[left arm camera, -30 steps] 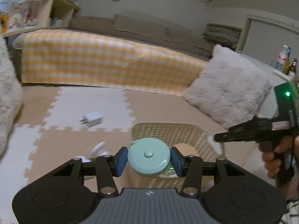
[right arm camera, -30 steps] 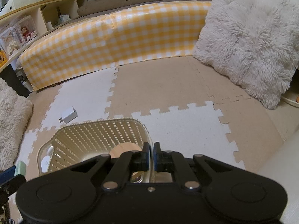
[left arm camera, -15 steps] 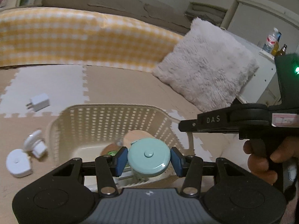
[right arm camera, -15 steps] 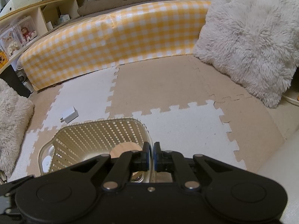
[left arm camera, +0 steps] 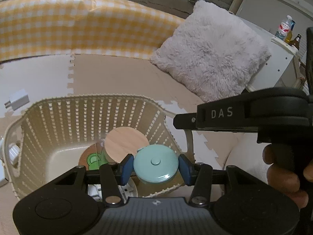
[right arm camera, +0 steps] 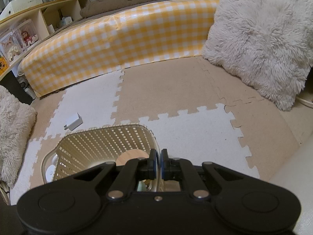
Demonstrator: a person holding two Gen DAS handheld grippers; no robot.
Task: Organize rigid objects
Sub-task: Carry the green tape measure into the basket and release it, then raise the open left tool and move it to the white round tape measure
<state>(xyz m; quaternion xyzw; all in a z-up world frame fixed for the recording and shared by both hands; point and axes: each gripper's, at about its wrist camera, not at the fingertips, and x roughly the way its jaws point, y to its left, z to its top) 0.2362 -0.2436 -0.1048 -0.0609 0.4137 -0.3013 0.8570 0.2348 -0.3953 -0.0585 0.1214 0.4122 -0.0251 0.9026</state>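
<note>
Left claw [left arm camera: 156, 166] clamped on a round mint-green case [left arm camera: 156, 161] — likely a tape measure — blue pads pressing its two sides, poised over the near edge of the woven basket [left arm camera: 84, 105]. Right claw [right arm camera: 158, 163] fully closed, apparently pinching the basket's near rim to steady it, though the contact itself sits half hidden behind the fingers. Already in the basket: a round wooden lid [left arm camera: 125, 143], something green [left arm camera: 93, 159] beneath it, a white piece at the bottom, only partly visible. Still out on the foam floor mat [right arm camera: 185, 135]: a white plug adapter [right arm camera: 73, 124], well apart from the basket.

Judged as the release stage of one placement, with at least the adapter left to collect.

Risks from here:
- Case hanging just above the near rim rather than over the middle — opening now could land it on the wall's edge and send it rolling out across the mat.
- Round, smooth case held only at two points on its edge; a small twist could let it pivot or squirt free before time.
- A drop onto the tilted wooden lid could bounce or slide the case, or shift the lid.
- A tug from the right claw while steadying could tip the light basket and spill what lies inside.
</note>
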